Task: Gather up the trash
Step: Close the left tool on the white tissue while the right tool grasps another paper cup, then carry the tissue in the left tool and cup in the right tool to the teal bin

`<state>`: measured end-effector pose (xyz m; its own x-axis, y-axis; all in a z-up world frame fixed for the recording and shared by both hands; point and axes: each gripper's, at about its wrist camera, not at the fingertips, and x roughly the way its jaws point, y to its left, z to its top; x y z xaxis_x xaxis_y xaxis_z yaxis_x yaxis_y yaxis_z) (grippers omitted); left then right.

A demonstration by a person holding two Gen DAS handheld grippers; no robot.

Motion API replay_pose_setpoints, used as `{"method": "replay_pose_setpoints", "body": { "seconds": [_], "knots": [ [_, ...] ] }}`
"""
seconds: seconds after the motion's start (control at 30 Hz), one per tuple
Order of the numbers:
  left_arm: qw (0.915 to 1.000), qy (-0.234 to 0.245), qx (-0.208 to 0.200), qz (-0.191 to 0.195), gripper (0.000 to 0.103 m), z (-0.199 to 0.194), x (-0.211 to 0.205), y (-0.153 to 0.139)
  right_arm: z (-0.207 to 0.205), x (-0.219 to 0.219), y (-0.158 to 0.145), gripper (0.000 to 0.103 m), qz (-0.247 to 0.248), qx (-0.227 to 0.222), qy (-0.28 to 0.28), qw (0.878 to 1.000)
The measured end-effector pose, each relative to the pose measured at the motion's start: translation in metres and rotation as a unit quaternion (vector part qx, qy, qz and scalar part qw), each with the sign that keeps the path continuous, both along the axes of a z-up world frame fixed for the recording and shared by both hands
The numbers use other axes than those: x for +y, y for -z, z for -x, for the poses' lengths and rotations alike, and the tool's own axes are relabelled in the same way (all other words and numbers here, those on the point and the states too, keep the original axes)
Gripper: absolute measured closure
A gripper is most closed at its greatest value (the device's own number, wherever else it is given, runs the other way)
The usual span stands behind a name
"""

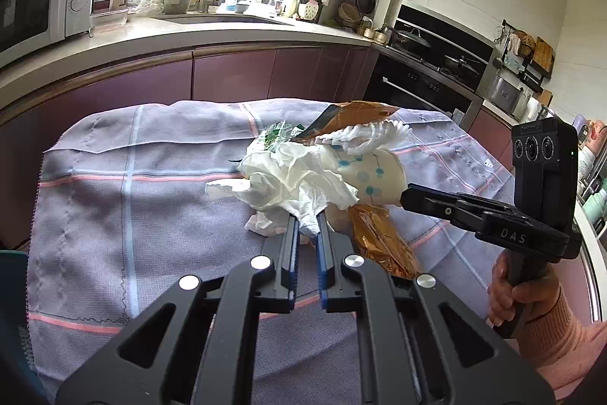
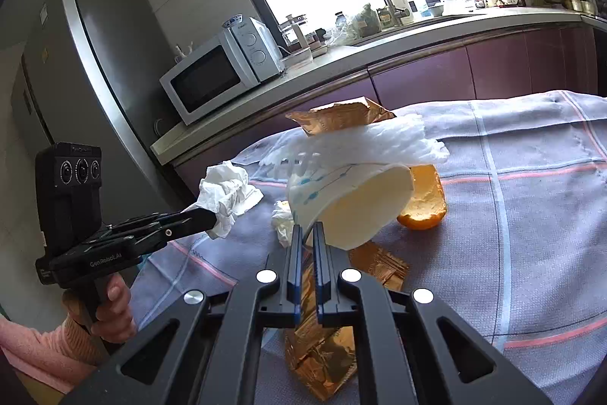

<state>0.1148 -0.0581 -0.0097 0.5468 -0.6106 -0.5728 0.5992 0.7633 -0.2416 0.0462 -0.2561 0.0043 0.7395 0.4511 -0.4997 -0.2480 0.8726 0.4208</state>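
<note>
The left gripper [image 1: 306, 215] is pinched on a crumpled white paper tissue [image 1: 292, 177], holding it clear of the checked grey-lilac tablecloth [image 1: 151, 215]. The right gripper [image 2: 308, 232] is clamped on the rim of a white paper cup with blue dots [image 2: 353, 204], which is tilted on its side. White foam fruit netting [image 2: 364, 139] lies across the top of the cup. A crinkled gold foil wrapper [image 2: 322, 348] lies beneath the right jaws, an orange fruit peel [image 2: 425, 200] just behind the cup, toward the table's far edge.
</note>
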Motion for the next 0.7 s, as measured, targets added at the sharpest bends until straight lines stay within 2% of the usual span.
{"method": "replay_pose_setpoints", "body": {
  "seconds": [0.43,0.7],
  "knots": [
    [0.9995,-0.029,0.004,0.006,0.095,0.013,0.037,0.001,0.016,0.014,-0.013,0.099,0.002,-0.023,-0.009,1.000],
    [0.9990,-0.043,-0.009,0.003,0.095,0.027,0.056,-0.003,0.019,0.034,-0.025,0.099,-0.003,-0.040,-0.039,0.998]
  ]
}}
